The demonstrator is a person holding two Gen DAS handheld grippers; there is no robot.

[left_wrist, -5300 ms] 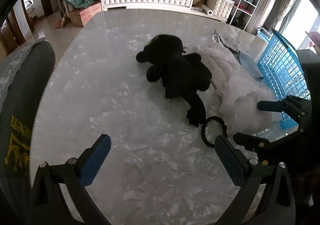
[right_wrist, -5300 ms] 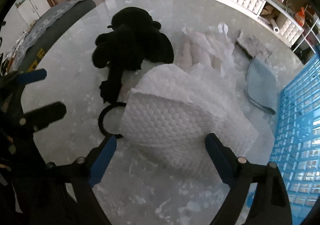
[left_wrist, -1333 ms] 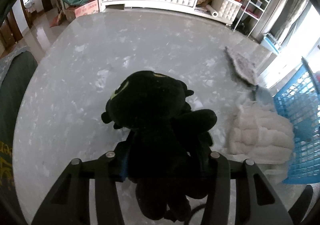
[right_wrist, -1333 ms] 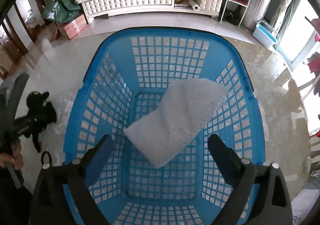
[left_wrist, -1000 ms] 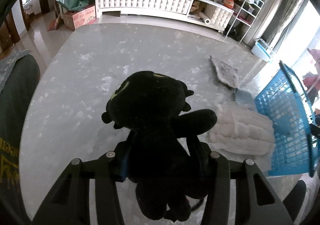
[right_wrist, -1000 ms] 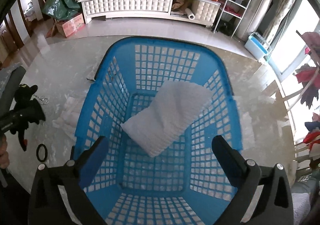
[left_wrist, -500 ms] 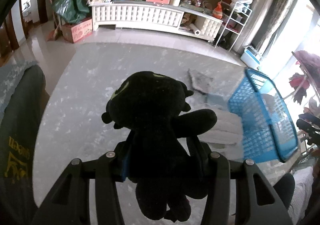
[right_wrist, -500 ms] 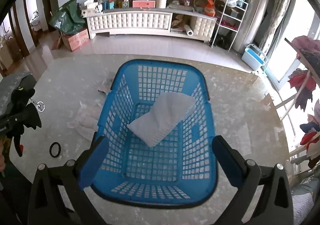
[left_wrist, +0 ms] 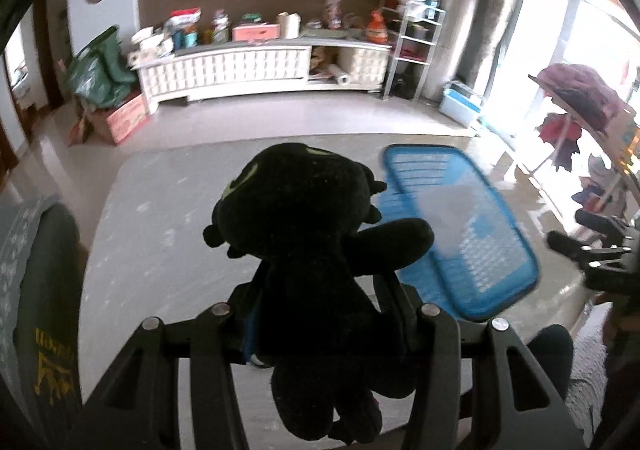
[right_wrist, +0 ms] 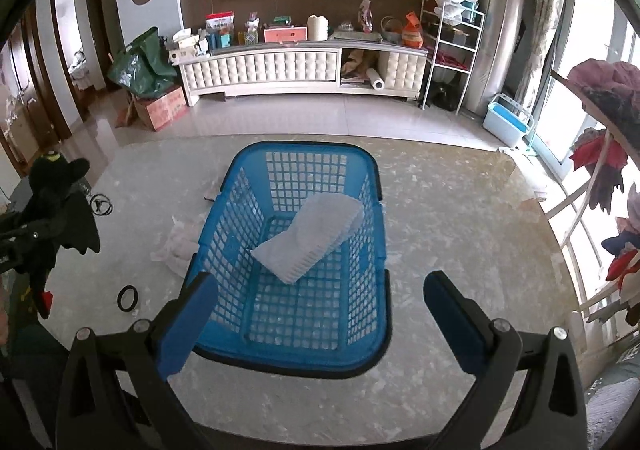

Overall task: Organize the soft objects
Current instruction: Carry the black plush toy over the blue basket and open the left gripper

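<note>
Closest to me, the left gripper [left_wrist: 320,314] is clamped around the middle of the black plush toy [left_wrist: 308,250], its fingers squeezing the soft body so the head and one arm poke up and the legs dangle below. It is carried high above the marble table [right_wrist: 460,234], which I take as clearance for getting it over a rim. The right gripper [right_wrist: 316,314] is spread wide with nothing between its blue pads [right_wrist: 188,326], hovering just over the near edge of the blue basket [right_wrist: 296,364], probably parked there out of the way. Inside the basket a folded white cloth [right_wrist: 312,238] leans against the right wall, so sorting is part done. Left of the basket a rumpled white bundle [right_wrist: 178,246] and a black ring [right_wrist: 128,298] lie on the table. Beyond stands a white sideboard [right_wrist: 300,69] against the far wall
</note>
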